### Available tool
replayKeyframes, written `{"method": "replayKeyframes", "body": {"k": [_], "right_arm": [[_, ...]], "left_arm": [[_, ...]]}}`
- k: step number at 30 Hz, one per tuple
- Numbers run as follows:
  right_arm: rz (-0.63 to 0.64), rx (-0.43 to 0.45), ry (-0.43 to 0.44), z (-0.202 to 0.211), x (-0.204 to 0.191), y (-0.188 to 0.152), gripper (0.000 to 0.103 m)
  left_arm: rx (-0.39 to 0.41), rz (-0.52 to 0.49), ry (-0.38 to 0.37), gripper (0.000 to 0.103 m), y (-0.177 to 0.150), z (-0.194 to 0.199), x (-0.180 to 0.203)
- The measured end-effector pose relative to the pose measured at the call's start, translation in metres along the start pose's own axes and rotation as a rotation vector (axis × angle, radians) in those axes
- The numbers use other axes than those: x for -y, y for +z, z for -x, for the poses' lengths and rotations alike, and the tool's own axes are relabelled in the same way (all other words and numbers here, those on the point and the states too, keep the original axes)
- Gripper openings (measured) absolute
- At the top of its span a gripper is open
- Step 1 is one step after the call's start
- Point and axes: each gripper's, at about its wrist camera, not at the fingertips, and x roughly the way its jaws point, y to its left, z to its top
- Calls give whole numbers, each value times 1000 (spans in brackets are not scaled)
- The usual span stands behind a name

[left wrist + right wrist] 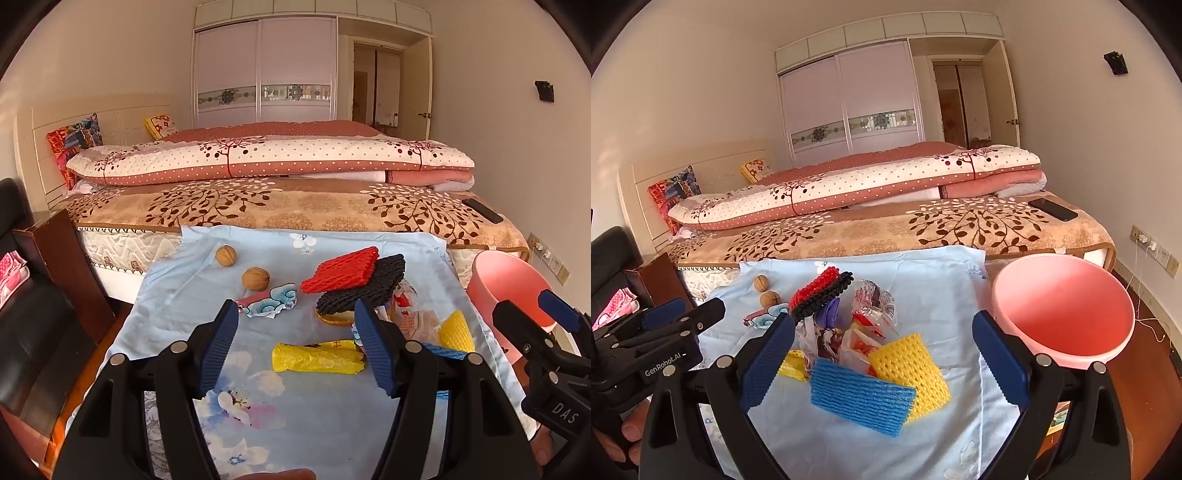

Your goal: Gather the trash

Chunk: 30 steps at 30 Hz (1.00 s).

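Note:
Trash lies scattered on a light blue cloth point(207, 291) over a table. A yellow wrapper point(317, 357) lies just ahead of my left gripper point(295, 317), which is open and holds nothing. A red foam net point(341, 270) rests on a black foam net point(360, 291), with two walnuts point(255, 278) and a torn wrapper point(269, 302) to their left. My right gripper point(882, 334) is open above a blue foam net point(860, 397) and a yellow foam net point(908, 369). Crumpled plastic wrappers point(873, 302) lie beyond them. A pink bucket point(1063, 314) stands at the right.
A bed point(295, 206) with folded quilts runs behind the table, with a dark phone point(1052, 209) on its near right corner. A dark chair point(33, 332) and wooden stand sit at the left. Sockets and a cable point(1152, 247) line the right wall.

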Motion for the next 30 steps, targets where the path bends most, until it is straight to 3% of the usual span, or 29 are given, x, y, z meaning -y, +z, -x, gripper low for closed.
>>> {"method": "replayKeyframes", "body": {"k": [30], "right_arm": [[19, -20, -11, -14, -7, -3, 96]], "left_arm": [[1, 19, -2, 66, -4, -2, -4]]}}
